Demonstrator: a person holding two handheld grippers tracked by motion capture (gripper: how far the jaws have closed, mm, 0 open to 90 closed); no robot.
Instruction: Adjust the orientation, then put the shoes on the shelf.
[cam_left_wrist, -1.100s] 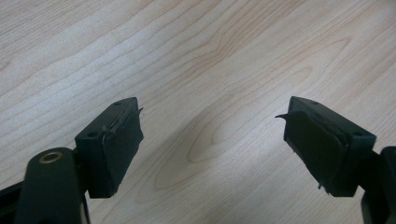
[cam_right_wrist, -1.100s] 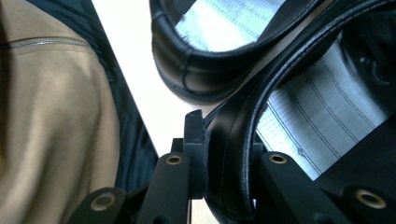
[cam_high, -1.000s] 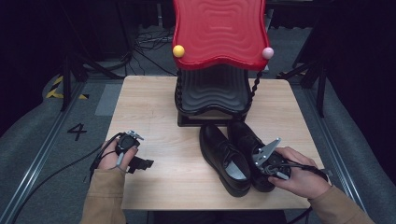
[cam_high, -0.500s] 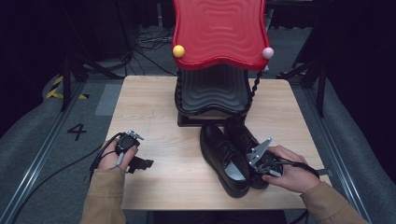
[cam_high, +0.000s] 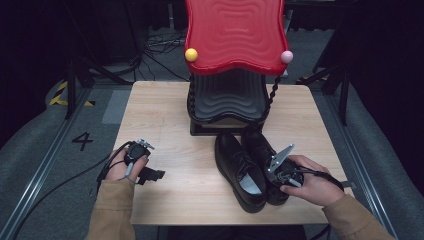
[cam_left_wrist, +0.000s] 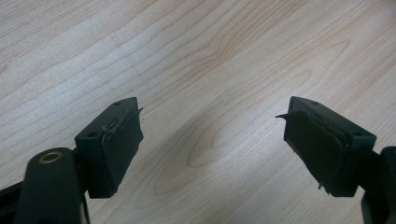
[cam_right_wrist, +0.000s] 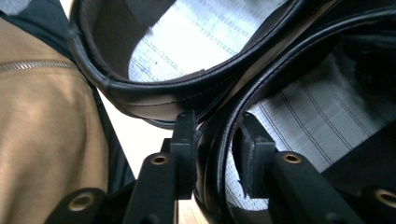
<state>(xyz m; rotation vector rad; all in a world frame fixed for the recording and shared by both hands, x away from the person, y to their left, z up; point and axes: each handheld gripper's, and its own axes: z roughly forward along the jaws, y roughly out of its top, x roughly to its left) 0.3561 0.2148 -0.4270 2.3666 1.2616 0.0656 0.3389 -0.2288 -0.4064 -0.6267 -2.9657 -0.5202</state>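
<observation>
Around shoe rim (cam_right_wrist: 219, 140), fingers (cam_right_wrist: 254, 161) newly wider.

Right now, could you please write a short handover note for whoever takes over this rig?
Left gripper: jaws open with nothing between them, resting on the wooden table at its near left.
Right gripper: jaws straddle the heel rim of the right shoe, one inside and one outside; they have just been opening, and the pads do not seem to press the rim.
Things: the pair of black shoes sits side by side at the near right, the left shoe beside the right one, in front of the red and black rack.
Done: the shoes stand on the table.
Left: unclear; both rack tiers look bare.
</observation>
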